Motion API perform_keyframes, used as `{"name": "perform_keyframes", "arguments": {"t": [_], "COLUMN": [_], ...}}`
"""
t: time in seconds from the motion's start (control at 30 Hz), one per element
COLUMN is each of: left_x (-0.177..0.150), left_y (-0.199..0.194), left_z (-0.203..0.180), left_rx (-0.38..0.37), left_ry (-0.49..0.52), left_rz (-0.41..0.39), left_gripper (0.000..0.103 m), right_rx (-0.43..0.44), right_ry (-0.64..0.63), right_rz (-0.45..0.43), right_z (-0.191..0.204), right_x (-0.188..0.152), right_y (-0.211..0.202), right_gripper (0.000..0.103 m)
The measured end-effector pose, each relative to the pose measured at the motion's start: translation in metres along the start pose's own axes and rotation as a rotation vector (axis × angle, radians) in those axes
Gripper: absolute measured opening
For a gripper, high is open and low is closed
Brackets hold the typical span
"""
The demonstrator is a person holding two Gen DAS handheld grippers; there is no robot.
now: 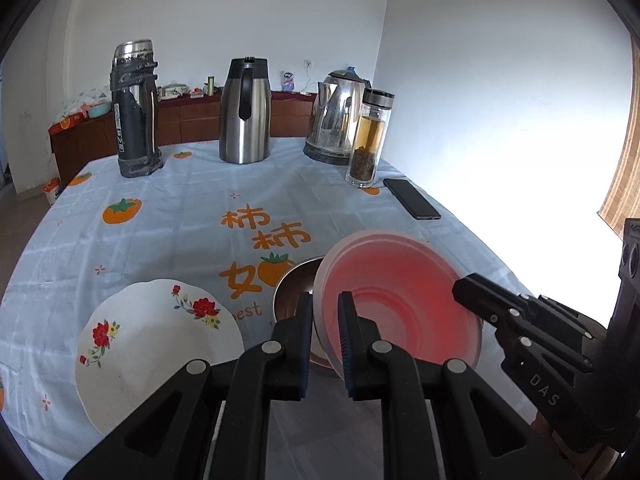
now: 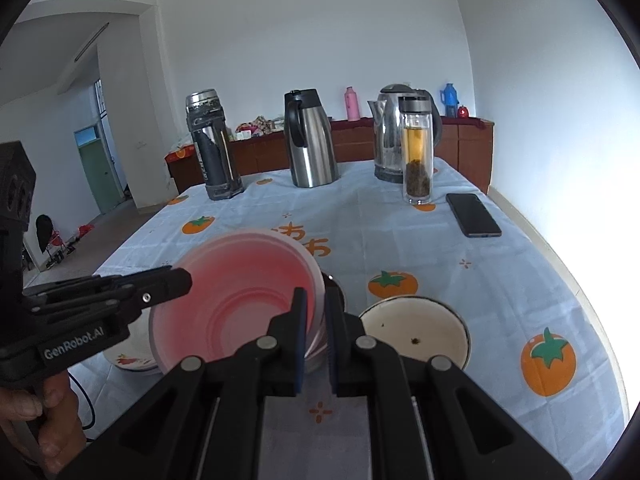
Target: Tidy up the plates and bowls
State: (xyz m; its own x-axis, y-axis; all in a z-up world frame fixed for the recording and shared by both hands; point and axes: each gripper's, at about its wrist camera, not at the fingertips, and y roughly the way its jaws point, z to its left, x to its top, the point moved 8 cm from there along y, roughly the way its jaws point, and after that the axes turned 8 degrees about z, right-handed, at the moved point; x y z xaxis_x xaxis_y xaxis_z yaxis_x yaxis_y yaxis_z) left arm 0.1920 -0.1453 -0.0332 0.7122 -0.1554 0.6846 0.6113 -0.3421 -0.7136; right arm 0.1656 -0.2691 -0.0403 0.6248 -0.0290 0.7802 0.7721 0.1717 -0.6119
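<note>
Pinching opposite rims, left claw and right claw carry the pink bowl tilted above the steel bowl, apparently for nesting. Flanking items: floral plate, enamel dish. Farther on the counter: phone, flasks.

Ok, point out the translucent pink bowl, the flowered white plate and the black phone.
Translucent pink bowl (image 1: 400, 300), left wrist view, inner wall.
Flowered white plate (image 1: 160, 356), left wrist view, bare centre.
Black phone (image 2: 473, 215), right wrist view, screen.
</note>
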Motion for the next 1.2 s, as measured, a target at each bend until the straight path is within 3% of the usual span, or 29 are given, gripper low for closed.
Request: {"name": "perform_keyframes", "arguments": {"t": [0.67, 0.93, 1.2], "left_x": [0.018, 0.013, 0.011], "left_y": [0.028, 0.052, 0.054], "left_z": [0.021, 0.029, 0.03], "left_rx": [-0.052, -0.129, -0.134], "left_ry": [-0.07, -0.113, -0.112], "left_rz": [0.056, 0.131, 0.13], "left_gripper": [0.014, 0.014, 0.014], "right_rx": [-0.001, -0.025, -0.046], "right_ry": [0.001, -0.001, -0.003], "right_rz": [0.086, 0.111, 0.133], "right_z": [-0.006, -0.009, -0.011], "right_x": [0.016, 0.017, 0.016], "right_y": [0.035, 0.044, 0.055], "right_gripper": [0.009, 0.01, 0.01]}}
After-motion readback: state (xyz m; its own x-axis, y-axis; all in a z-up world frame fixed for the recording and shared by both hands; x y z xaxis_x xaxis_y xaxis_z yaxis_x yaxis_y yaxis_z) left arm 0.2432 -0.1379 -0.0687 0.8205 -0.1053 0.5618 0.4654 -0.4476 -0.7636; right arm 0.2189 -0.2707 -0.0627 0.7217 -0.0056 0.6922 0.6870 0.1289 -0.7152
